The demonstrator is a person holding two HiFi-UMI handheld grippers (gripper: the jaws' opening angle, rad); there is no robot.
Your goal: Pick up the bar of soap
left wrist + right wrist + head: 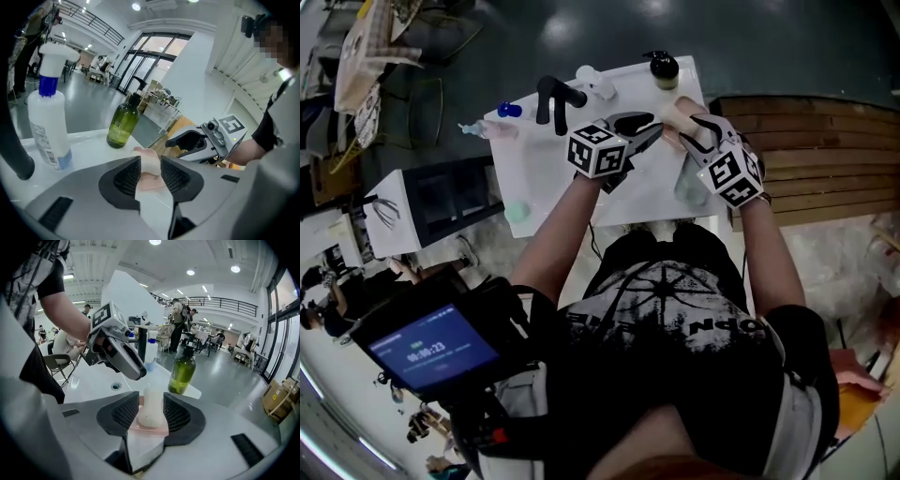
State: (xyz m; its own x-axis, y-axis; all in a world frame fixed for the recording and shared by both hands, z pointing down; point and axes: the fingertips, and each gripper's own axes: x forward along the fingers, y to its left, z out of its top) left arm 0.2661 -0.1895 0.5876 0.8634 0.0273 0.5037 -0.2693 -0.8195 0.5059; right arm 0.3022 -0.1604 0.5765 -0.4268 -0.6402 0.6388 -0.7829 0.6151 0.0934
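A pale bar of soap (pixel 152 405) stands on a pink dish (pixel 151 429) at the right end of the white sink counter (pixel 652 192). My right gripper (pixel 152 414) is open, its ribbed pads (pixel 125 413) flanking the bar closely without pressing on it. From the other side my left gripper (pixel 150 172) is open too, and the soap (pixel 151 165) shows in the gap between its pads, a little ahead of them. In the head view both grippers, left (pixel 649 128) and right (pixel 692 127), point at the soap (pixel 677 113) from either side.
A green glass bottle (pixel 182 371) stands just behind the soap at the counter's back edge. A white spray bottle (pixel 47 123) and the black faucet (pixel 553 99) are further left, with the basin's drain (pixel 116 386) between. Wooden slats (pixel 820 159) lie right of the counter.
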